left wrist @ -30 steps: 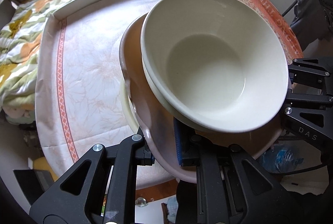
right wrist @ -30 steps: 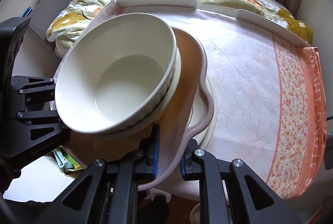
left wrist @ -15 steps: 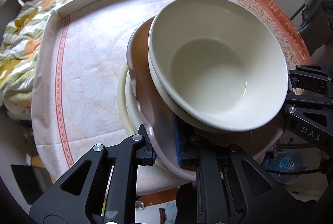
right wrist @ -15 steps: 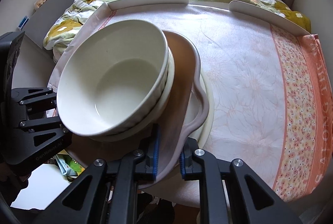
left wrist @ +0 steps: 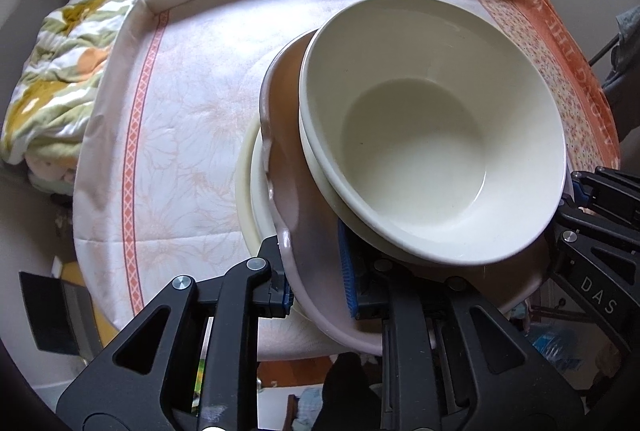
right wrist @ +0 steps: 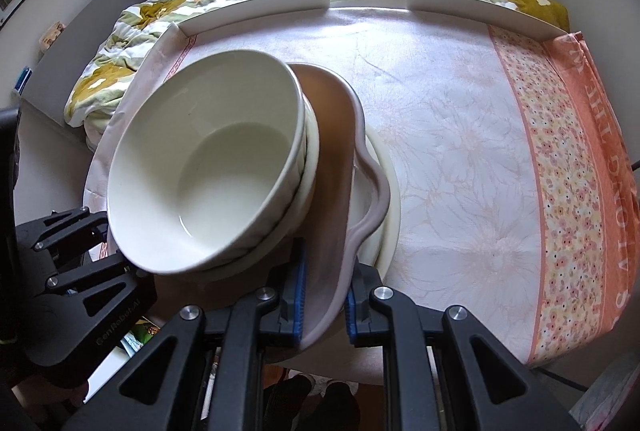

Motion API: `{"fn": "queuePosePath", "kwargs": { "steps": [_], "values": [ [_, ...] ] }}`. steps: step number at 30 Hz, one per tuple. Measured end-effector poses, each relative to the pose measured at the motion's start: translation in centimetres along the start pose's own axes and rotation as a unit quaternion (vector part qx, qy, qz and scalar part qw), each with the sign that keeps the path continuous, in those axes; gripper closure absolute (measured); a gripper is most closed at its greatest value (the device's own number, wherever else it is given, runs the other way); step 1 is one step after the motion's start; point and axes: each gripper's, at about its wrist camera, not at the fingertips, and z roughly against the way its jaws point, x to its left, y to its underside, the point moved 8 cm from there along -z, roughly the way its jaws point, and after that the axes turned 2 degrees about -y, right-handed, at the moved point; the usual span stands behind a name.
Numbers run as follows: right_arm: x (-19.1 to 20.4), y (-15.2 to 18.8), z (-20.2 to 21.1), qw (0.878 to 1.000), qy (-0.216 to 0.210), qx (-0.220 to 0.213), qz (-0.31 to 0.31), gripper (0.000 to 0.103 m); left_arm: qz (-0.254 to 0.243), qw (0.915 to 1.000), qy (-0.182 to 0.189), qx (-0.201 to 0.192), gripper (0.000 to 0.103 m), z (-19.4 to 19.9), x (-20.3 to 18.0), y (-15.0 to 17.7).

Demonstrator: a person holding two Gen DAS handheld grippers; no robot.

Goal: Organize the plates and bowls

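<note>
Two bowls [left wrist: 432, 135] sit nested on a wavy-edged pink plate [left wrist: 284, 167], and I carry that plate with both tools: my left gripper [left wrist: 316, 271] is clamped on its near rim, one blue pad above and one below, and my right gripper [right wrist: 324, 291] is clamped the same way on the opposite side of the rim. So neither pair of jaws is free; both are closed on the pink plate, and the bowls ride on it without my fingers touching them. Under the pink plate, on the tablecloth [right wrist: 460, 135], lies a cream plate [right wrist: 390, 199], and the pink plate overlaps it but looks tilted, its far edge low over the cream one and its near edge raised where I grip it. I cannot tell whether the two plates already touch. As I judge it, the sorting is nearly finished: the bowls are gathered one inside the other, the plates are lined up one over the other, and nothing else lies loose on the cloth. What is left is to level the pink plate, settle it flat onto the cream plate near the front edge of the table, and let go on both sides without tipping the bowls, which lean toward my left side.
</note>
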Motion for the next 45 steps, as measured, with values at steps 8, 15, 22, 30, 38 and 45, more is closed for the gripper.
{"fn": "queuePosePath", "kwargs": {
  "steps": [8,15,22,30,38,45],
  "values": [
    [-0.2,0.0,0.3,1.0,0.003,-0.006,-0.026,0.088,0.03,0.9995,0.001,0.001,0.087,0.1,0.4,0.1],
    [-0.1,0.0,0.5,1.0,0.009,-0.009,-0.028,0.088,0.027,0.9995,-0.013,-0.011,0.087,0.9,0.7,-0.2],
    [-0.3,0.2,2.5,0.999,0.018,-0.019,-0.031,0.088,0.025,0.9992,-0.019,-0.024,0.067,3.4,1.7,-0.3],
    [-0.3,1.0,6.5,0.997,0.017,-0.057,-0.038,0.088,0.046,0.9966,-0.014,-0.068,0.045,8.1,3.1,1.1],
    [1.2,0.4,15.5,0.988,0.03,-0.152,-0.011,0.075,0.063,0.9674,-0.001,-0.245,0.016,21.7,3.7,-0.2],
    [1.7,-1.5,26.5,0.956,0.086,-0.282,0.001,0.002,0.073,0.9168,-0.009,-0.392,0.0,32.8,4.7,-1.3]
  ]
}}
